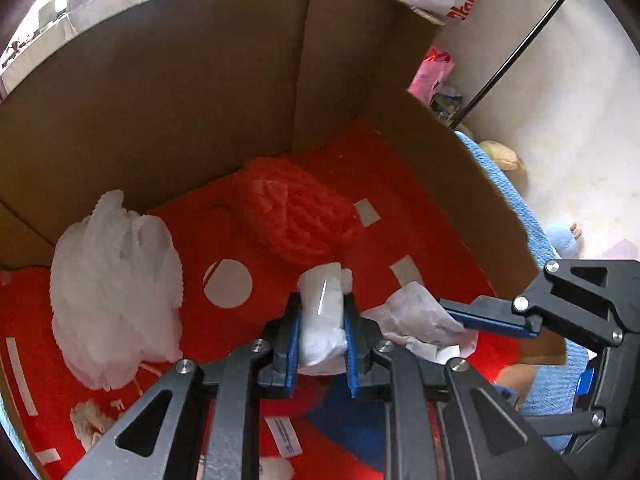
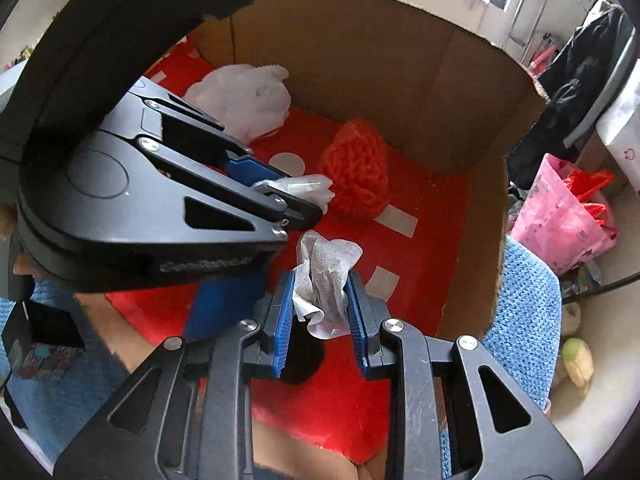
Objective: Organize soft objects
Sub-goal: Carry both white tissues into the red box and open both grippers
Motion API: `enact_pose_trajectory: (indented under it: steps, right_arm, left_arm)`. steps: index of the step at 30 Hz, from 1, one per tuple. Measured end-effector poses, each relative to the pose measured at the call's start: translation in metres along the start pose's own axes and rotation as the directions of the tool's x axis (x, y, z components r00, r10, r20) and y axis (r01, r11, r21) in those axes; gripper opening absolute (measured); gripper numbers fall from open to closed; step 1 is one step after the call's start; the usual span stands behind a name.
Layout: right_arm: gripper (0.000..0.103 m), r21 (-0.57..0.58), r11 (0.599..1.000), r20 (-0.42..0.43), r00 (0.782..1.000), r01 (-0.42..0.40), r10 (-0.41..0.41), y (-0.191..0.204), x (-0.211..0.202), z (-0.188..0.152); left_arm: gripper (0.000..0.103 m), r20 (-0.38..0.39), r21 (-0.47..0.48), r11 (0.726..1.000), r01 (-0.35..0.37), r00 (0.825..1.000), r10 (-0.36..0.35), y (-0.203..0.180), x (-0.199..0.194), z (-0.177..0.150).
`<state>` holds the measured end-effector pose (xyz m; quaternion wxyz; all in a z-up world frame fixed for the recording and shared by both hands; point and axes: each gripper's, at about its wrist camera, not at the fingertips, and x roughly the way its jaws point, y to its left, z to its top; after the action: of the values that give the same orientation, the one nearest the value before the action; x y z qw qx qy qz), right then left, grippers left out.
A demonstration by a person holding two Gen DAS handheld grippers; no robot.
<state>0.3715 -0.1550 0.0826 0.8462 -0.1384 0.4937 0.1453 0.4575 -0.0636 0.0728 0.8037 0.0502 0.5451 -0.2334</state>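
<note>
Over the cardboard box (image 1: 180, 92), left gripper (image 1: 322, 344) jaws pinching white packet (image 1: 322, 312) lengthwise, right gripper (image 2: 324, 316) jaws pinching crumpled wipe (image 2: 326, 280).

We see a brown cardboard box (image 1: 160, 92) lined red, holding an orange yarn bundle (image 1: 298, 216) beside fluffy white stuffing (image 1: 116, 288).

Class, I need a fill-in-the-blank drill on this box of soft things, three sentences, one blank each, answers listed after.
1. The left gripper is shut on a white plastic-wrapped ____.
2. The right gripper pinches a crumpled white ____.
3. The ball of yarn lying in the cardboard box is ____ in colour.

Missing words: bundle; cloth; orange-red
</note>
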Motion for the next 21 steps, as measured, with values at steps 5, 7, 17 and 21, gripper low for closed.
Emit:
enact_pose_trajectory:
  steps: [5,7,17,21]
  right_arm:
    - [0.024,0.008,1.0,-0.034,0.999,0.004,-0.004,0.002,0.011,0.005]
    - [0.024,0.014,1.0,-0.049,0.999,-0.002,0.003,0.002,0.015,0.006]
    - [0.024,0.065,0.998,-0.074,0.997,-0.007,0.012,-0.008,0.03,0.005]
    - [0.024,0.065,0.998,-0.08,0.997,-0.013,0.018,-0.011,0.033,0.006]
  left_arm:
    - [0.02,-0.031,-0.037,0.999,0.003,0.999,-0.004,0.007,0.01,0.007]
    - [0.02,-0.04,-0.048,0.999,0.007,0.999,-0.008,0.008,0.015,0.012]
    - [0.021,-0.051,-0.069,0.998,0.009,0.999,-0.012,0.011,0.02,0.023]
    - [0.021,-0.061,-0.076,0.997,0.011,0.998,-0.015,0.014,0.023,0.023]
